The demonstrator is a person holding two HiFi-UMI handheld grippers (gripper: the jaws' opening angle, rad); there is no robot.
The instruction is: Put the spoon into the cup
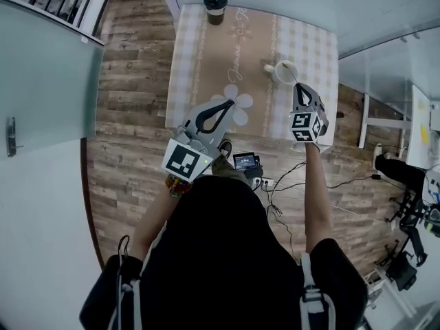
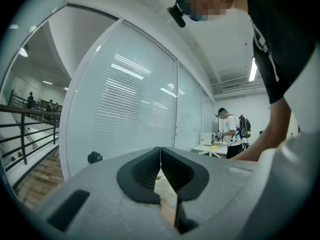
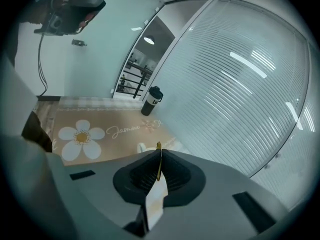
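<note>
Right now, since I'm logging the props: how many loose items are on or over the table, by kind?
white cup: 1
lidded tumbler: 1
spoon, clamped in the right gripper: 1
Total: 3

1. 1 white ceramic cup (image 1: 285,71)
2. 1 slim gold metal spoon (image 3: 158,159)
3. 1 dark cylindrical tumbler with a black lid (image 1: 215,7)
4. 1 beige flower-printed tablecloth with checked edges (image 1: 213,60)
5. 2 grey two-jaw grippers: 1 left gripper (image 1: 229,104), 1 right gripper (image 1: 297,88)
6. 2 black-and-white marker cubes (image 1: 185,160), 1 on each gripper
7. 1 distant person in a white shirt with a backpack (image 2: 231,129)
</note>
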